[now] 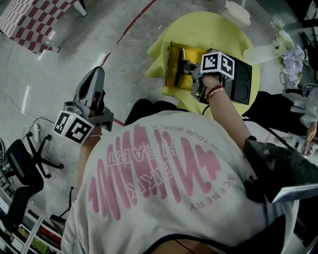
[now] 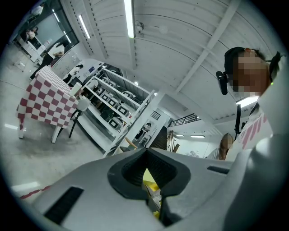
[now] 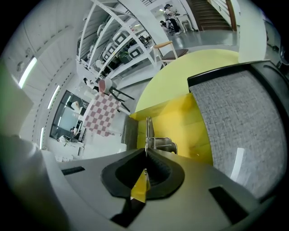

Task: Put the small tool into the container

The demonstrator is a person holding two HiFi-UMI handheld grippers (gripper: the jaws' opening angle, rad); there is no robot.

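A shallow yellow container (image 1: 174, 62) lies on a round yellow table (image 1: 208, 30). My right gripper (image 1: 186, 67) hangs over the container, shut on a small thin metal tool. In the right gripper view the tool (image 3: 148, 131) sticks out edge-on from between the closed jaws of my right gripper (image 3: 145, 152), above the container's yellow floor (image 3: 176, 115). My left gripper (image 1: 94, 82) is off to the left, away from the table and over the floor. In its own view the left gripper (image 2: 146, 151) has its tips together, with nothing between them.
A black tray with a grey textured surface (image 1: 243, 82) lies on the table next to the container, also seen as the grey mat (image 3: 239, 122). A white object (image 1: 237, 12) sits at the table's far edge. Flowers (image 1: 288, 49), a checkered table (image 1: 30, 20) and an office chair (image 1: 20, 163) stand around.
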